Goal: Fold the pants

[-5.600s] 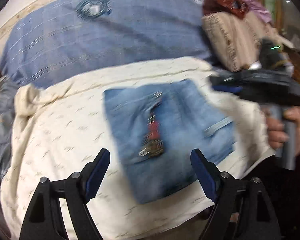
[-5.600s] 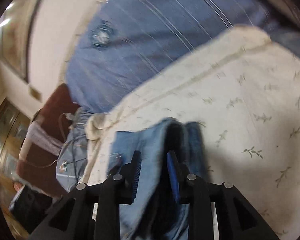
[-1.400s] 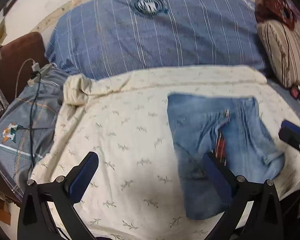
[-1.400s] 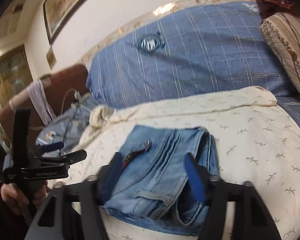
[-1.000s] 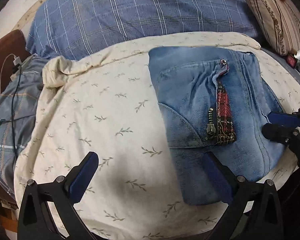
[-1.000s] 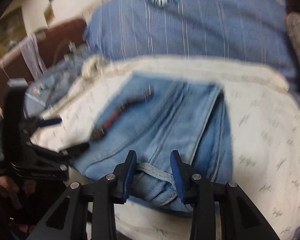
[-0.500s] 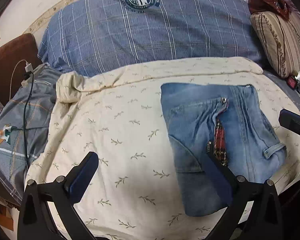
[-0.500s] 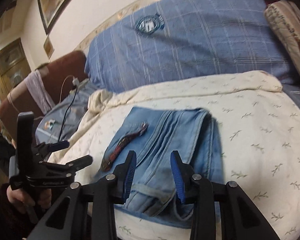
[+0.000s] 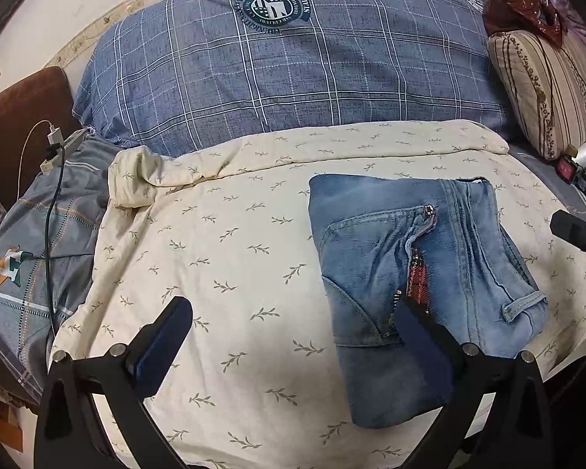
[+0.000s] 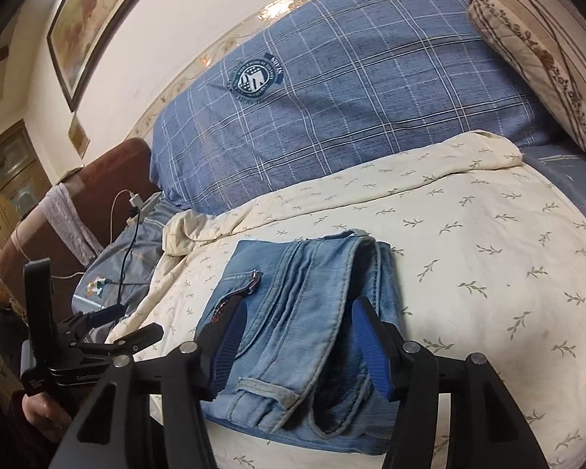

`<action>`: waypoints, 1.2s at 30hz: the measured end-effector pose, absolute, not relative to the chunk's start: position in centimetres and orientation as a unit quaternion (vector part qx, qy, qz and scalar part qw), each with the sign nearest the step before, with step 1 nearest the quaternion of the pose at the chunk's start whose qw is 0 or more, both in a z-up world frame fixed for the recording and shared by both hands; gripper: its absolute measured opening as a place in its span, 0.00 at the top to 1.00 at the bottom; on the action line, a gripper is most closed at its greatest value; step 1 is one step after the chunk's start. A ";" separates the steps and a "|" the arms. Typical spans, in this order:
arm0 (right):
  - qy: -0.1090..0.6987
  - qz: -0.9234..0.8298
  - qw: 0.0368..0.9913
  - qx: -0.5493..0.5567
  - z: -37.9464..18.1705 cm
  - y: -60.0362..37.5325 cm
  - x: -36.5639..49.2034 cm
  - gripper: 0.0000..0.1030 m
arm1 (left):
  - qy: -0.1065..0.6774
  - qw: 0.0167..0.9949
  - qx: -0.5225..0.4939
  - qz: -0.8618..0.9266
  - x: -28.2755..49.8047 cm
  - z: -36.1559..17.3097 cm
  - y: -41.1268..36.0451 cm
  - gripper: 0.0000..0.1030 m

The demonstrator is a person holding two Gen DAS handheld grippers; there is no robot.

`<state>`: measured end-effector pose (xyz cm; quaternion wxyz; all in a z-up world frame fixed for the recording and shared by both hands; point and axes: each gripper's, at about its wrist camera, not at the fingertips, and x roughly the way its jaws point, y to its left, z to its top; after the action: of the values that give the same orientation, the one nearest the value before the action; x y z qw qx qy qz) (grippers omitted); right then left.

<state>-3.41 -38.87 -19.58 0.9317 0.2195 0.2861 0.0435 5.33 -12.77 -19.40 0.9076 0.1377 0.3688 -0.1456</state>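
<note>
Folded jeans (image 9: 418, 273) lie on cream quilt (image 9: 215, 234); left gripper (image 9: 293, 336) jaws wide, right gripper (image 10: 299, 336) jaws opening, empty.

The cream leaf-print quilt (image 9: 234, 258) lies open left of the folded blue denim pants (image 9: 418, 273); the blue plaid pillow (image 9: 293, 62) and striped beige cushion (image 9: 547, 90) wall the far side.

Warm, dim indoor light, sharp focus, strong fisheye bending, dark vignetted corners.
</note>
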 end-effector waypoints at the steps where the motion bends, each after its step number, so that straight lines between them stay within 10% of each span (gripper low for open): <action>1: 0.286 0.041 0.932 0.220 -19.6 -39.0 -3.4 0.41 | 0.369 0.907 0.138 -0.145 5.4 -19.5 -12.8 0.00; 36: 0.457 0.173 0.801 0.347 -27.6 -44.9 4.8 0.33 | 0.514 0.765 -0.015 -0.388 16.6 -26.6 -14.2 0.00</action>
<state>4.79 -44.90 -27.65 0.8010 0.3465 0.4566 0.1726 16.59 -14.23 -26.61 0.7647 -0.0148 0.5143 -0.3879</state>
